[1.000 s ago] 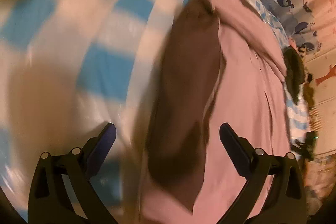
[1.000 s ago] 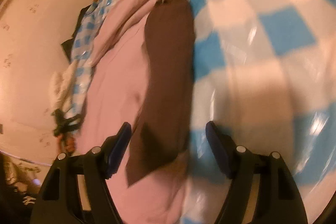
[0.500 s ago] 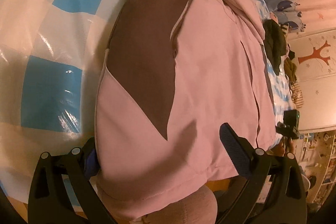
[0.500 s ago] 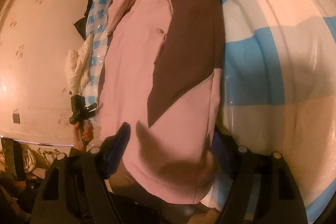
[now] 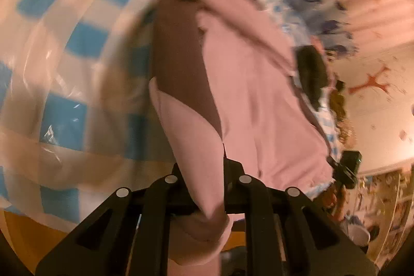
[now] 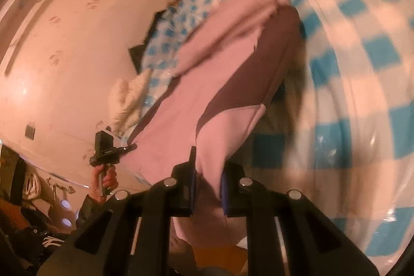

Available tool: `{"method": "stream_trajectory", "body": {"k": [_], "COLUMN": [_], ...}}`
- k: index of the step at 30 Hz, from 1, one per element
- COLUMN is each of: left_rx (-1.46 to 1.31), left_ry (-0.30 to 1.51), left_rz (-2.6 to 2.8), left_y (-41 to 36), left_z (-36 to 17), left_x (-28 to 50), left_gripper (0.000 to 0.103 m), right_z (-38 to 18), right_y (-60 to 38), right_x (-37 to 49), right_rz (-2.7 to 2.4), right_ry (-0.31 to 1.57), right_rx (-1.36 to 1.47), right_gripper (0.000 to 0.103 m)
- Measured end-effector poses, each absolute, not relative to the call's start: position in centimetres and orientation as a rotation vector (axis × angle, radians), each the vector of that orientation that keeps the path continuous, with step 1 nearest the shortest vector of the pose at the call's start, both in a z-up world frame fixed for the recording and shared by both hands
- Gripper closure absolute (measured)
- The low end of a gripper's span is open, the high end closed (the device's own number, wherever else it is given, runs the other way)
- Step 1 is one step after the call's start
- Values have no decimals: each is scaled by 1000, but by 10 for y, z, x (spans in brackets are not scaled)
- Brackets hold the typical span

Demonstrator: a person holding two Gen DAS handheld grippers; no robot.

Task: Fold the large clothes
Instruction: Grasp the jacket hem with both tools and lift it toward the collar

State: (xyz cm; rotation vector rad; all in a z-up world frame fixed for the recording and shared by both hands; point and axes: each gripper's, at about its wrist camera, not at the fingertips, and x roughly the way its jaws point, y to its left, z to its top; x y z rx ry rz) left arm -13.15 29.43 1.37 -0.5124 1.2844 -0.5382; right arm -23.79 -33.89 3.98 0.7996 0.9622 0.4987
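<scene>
Left gripper [image 5: 204, 185]: jaws closed tight on one near corner of the pink garment [image 5: 248, 95].
Right gripper [image 6: 207, 185]: jaws clamped on the other near corner, pink cloth bunched between the pads.
Garment: pink with a dark brown panel [image 5: 181, 64], stretched from both grippers away across the blue-and-white checked cover [image 5: 85, 40].
Far end: still lying on the cover.
Picture quality: blurred.
Beside the bed: dark clothes [image 5: 310, 74] heaped at the cover's edge.
</scene>
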Motion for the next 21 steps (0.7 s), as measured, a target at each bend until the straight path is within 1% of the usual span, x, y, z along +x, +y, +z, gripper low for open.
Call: {"method": "stream_trajectory", "body": {"k": [2, 4, 6, 8, 9, 11, 12, 13, 14, 15, 16, 17, 18, 20, 21], "left_rx": [-489, -459, -423, -364, -344, -305, -331, -376, -389, -388, -378, -362, -345, -313, -317], "left_ry": [1259, 1260, 1298, 1389, 1458, 1558, 1571, 1560, 1541, 1509, 1461, 1416, 1378, 1261, 1210], "left_rz": [-587, -617, -636, -651, -649, -617, -594, -577, -561, -540, -507, -468, -432, -347, -349], "left_y": [287, 286, 287, 286, 287, 293, 302, 312, 320, 328, 339, 348, 352, 365, 364], "left_z": [42, 55, 53, 28, 7, -30, -41, -44, -40, -32, -16, -2, 8, 38, 50], "left_x": [-145, -162, -184, -206, -216, -230, -234, -234, -234, -233, -231, -227, -221, -206, -195], "left_gripper": [91, 91, 90, 86, 80, 72, 64, 62, 60, 58, 54, 45, 36, 25, 24], "right_z": [64, 72, 68, 46, 24, -12, -26, -31, -30, -26, -18, -10, -2, 17, 29], "right_y": [-344, -348, -354, -364, -364, -368, -374, -382, -388, -393, -398, -402, -405, -414, -416], "right_x": [-249, -264, -285, -309, -318, -329, -334, -338, -340, -342, -341, -338, -332, -317, -302], "right_rz": [505, 506, 502, 479, 450, 415, 393, 381, 367, 340, 301, 275, 257, 228, 243], "right_ry": [938, 942, 964, 1037, 1115, 1222, 1241, 1217, 1196, 1174, 1149, 1133, 1121, 1057, 1007], "right_rx": [770, 749, 741, 726, 710, 728, 751, 795, 815, 813, 783, 753, 731, 711, 716], "right_gripper": [87, 87, 87, 87, 86, 79, 79, 75, 69, 65, 60, 57, 57, 48, 48]}}
